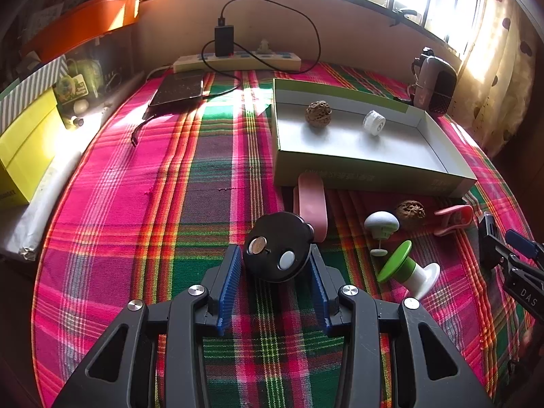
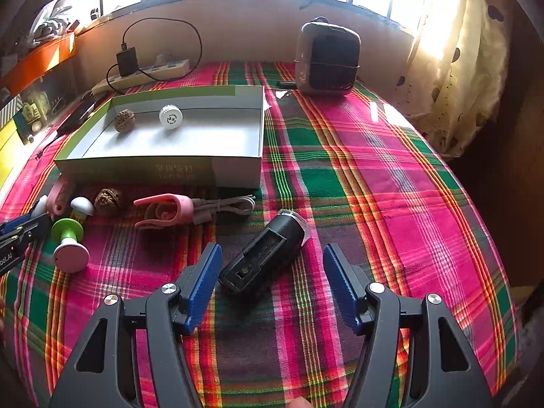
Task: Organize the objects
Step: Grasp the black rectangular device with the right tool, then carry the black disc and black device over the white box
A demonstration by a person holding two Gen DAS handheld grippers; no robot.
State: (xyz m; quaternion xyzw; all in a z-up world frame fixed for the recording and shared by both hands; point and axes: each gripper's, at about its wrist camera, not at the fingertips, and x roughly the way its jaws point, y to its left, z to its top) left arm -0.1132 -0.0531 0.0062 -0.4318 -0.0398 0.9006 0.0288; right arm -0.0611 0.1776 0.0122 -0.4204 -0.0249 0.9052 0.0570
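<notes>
Grip status: my left gripper (image 1: 276, 265) has its 2 blue pads closed against the rim of the black round disc (image 1: 278, 246), just above the plaid cloth (image 1: 190, 176), near the front wall of the open box (image 1: 374, 173). Disc looks rigid, light, smooth-edged; holding across its widest part seems soundest, as a slick rim may pivot. My right gripper (image 2: 272, 282) stands wide, straddling but not touching the black torch-like body (image 2: 268, 255) lying on the cloth. That housing appears hard plastic; its chrome end possibly slippery, so I judge mid-body the better hold.
</notes>
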